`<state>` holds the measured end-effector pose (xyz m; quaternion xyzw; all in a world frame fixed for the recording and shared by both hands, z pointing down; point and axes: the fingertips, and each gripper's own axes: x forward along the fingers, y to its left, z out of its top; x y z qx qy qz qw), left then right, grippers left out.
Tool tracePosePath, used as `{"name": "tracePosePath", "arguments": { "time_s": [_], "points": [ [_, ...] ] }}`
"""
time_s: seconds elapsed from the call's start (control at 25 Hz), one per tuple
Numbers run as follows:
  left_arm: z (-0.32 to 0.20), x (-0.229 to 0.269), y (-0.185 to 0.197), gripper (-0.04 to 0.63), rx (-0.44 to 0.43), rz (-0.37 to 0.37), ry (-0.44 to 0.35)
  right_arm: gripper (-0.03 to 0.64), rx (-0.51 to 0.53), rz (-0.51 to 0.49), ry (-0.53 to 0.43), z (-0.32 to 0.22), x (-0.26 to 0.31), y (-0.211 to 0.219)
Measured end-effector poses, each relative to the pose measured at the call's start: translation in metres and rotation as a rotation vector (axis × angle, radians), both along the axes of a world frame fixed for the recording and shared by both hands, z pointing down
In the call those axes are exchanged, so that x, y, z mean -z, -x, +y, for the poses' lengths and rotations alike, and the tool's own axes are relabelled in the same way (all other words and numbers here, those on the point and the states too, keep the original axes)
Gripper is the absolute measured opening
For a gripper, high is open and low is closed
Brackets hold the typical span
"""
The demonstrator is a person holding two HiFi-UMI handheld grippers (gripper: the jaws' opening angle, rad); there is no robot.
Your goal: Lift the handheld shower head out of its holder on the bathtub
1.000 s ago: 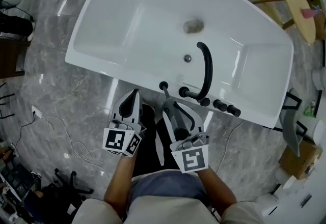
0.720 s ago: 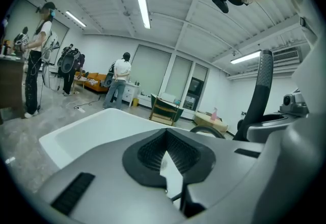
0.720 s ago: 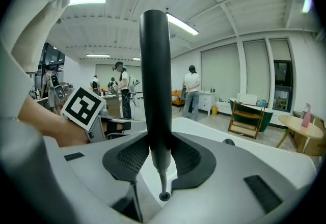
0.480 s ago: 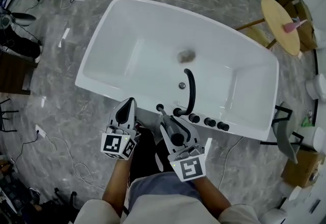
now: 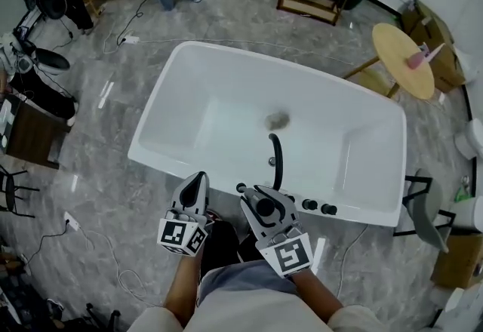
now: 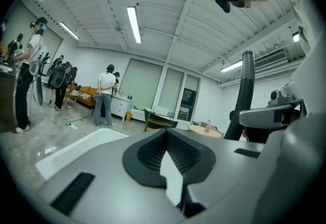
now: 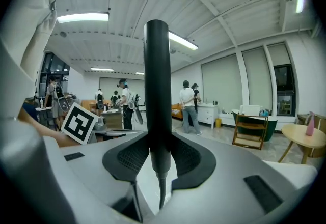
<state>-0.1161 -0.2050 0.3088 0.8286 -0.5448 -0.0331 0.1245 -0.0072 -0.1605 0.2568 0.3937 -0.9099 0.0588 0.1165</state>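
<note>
Lower centre of the head view: my right tool [image 5: 253, 199] clamped on the black shower head [image 7: 156, 90], seemingly raised clear of its holder [image 5: 241, 189] on the bathtub [image 5: 162, 157] rim; left tool [image 5: 198, 178] closed, empty; lift apparently complete.

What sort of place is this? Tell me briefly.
Probably a big open workroom or showroom, not a home bathroom: a freestanding bathtub on a grey floor, people standing about, strip lights overhead.
</note>
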Motion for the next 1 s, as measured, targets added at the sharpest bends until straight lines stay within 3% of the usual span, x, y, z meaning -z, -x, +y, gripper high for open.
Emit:
{"name": "tracePosePath", "arguments": {
  "time_s": [0.24, 0.36, 0.44, 0.56, 0.72, 0.88, 1.0],
  "points": [
    [0.013, 0.050, -0.015, 0.006, -0.075, 0.129, -0.048, 0.143, 0.002, -0.054, -0.012, 0.004, 0.040, -0.002],
    [0.021, 0.072, -0.028, 0.005, -0.129, 0.104, -0.076, 0.143, 0.013, -0.086, -0.058, 0.008, 0.060, -0.004],
    [0.025, 0.084, -0.033, 0.006, -0.149, 0.128, -0.073, 0.143, 0.034, -0.095, -0.070, 0.011, 0.073, -0.003],
    [0.030, 0.107, -0.039, 0.005, -0.156, 0.184, -0.065, 0.143, 0.053, -0.089, -0.055, 0.014, 0.085, 0.000],
    [0.033, 0.131, -0.047, 0.005, -0.179, 0.144, -0.106, 0.143, 0.072, -0.095, -0.034, 0.013, 0.098, 0.006],
    [0.037, 0.139, -0.043, 0.005, -0.174, 0.199, -0.118, 0.143, 0.097, -0.093, -0.041, 0.015, 0.111, 0.010],
    [0.036, 0.147, -0.040, 0.006, -0.176, 0.185, -0.141, 0.143, 0.103, -0.102, -0.034, 0.010, 0.118, 0.007]
  ]
}}
